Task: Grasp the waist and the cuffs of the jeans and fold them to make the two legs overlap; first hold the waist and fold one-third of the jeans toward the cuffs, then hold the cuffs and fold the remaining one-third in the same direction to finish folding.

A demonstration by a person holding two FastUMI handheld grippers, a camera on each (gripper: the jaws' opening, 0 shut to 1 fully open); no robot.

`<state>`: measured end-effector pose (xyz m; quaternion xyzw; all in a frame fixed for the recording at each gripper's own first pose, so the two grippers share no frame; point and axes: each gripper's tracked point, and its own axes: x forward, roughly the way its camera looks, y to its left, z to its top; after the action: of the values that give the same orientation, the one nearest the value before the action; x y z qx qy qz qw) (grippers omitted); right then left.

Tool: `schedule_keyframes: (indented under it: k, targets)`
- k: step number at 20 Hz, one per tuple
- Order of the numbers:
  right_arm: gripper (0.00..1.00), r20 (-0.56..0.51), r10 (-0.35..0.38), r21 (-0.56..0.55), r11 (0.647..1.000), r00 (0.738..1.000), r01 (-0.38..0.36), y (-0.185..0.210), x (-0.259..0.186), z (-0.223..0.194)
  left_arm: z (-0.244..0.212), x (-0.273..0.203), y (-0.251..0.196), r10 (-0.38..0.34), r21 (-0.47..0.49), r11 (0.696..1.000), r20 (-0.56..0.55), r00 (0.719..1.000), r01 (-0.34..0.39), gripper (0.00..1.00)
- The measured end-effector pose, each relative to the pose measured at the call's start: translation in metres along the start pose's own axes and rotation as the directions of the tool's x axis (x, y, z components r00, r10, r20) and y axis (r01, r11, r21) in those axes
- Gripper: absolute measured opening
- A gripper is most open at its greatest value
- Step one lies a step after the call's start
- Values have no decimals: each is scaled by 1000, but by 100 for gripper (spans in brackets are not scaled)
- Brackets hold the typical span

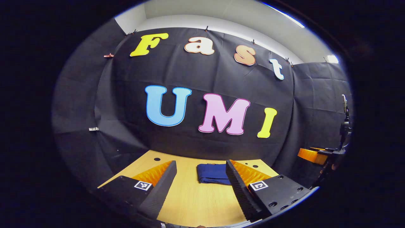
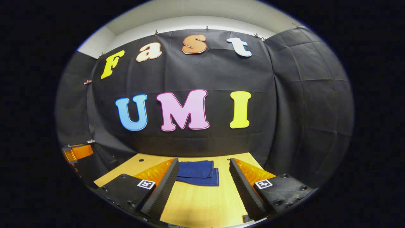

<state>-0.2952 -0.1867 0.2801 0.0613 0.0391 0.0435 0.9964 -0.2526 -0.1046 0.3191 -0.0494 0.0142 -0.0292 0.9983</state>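
Dark blue denim jeans (image 2: 197, 172), already a compact stacked bundle, lie on the pale wooden table (image 2: 202, 202) near its far edge. Risk: the upper layer sits offset from the lower, so any nudge could slide the stack apart. The left gripper (image 1: 199, 186) and right gripper (image 2: 204, 186) are held above the table, fingers spread wide, empty, well apart from the fabric.
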Motion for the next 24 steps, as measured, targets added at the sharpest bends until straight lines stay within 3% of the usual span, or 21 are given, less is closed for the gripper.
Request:
schedule_keyframes:
  k: [5,12,15,24]
  targets:
    - [98,-21,74,-37,997,997,-75,24,-35,-11,-12,-28,-3,-1,-31,1000,-24,1000,0,96]
    - [99,-28,142,0,990,989,-142,22,-30,0,-3,-23,-7,36,-102,994,-36,999,-39,96]
    - [98,9,127,-23,992,992,-127,11,-32,11,3,-18,-1,56,-77,995,-19,998,-58,96]
    - [98,-25,143,-9,990,989,-143,21,-27,-1,-6,-16,-2,45,-45,998,-49,998,-47,96]
